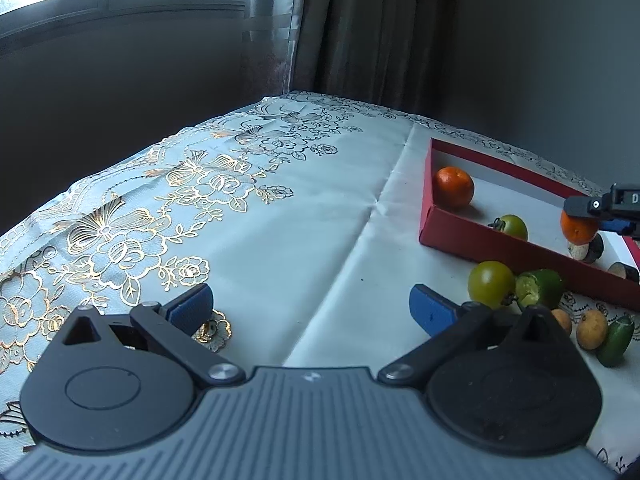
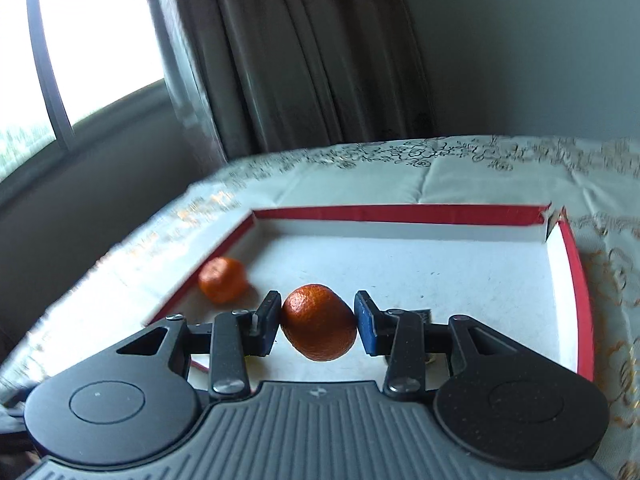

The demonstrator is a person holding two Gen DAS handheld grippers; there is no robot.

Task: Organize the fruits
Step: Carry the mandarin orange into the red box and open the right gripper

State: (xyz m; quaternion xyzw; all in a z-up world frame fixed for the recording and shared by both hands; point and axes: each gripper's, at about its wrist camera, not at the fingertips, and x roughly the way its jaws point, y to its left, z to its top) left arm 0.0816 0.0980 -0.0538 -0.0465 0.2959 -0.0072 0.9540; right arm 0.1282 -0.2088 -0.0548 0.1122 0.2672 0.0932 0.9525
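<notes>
My right gripper [image 2: 318, 322] is shut on an orange tangerine [image 2: 320, 322], held above the white floor of a red-walled box [image 2: 400, 214]. The left wrist view shows the same gripper [image 1: 588, 220] at the right edge with that tangerine [image 1: 578, 230] over the box [image 1: 480, 244]. A second tangerine [image 2: 222, 280] [image 1: 455, 186] lies in the box's left corner. A green tomato [image 1: 513, 227] sits inside the box too. My left gripper [image 1: 310, 308] stands open over bare tablecloth, nothing between its blue pads [image 1: 430, 314].
Outside the box's near wall lie a green tomato [image 1: 491, 283], a cut green fruit [image 1: 538, 288], two small yellow-brown fruits [image 1: 591, 329] and a green one [image 1: 616, 342]. Dark round pieces [image 1: 588, 249] sit in the box. The floral tablecloth [image 1: 180, 208] ends at curtains and a window.
</notes>
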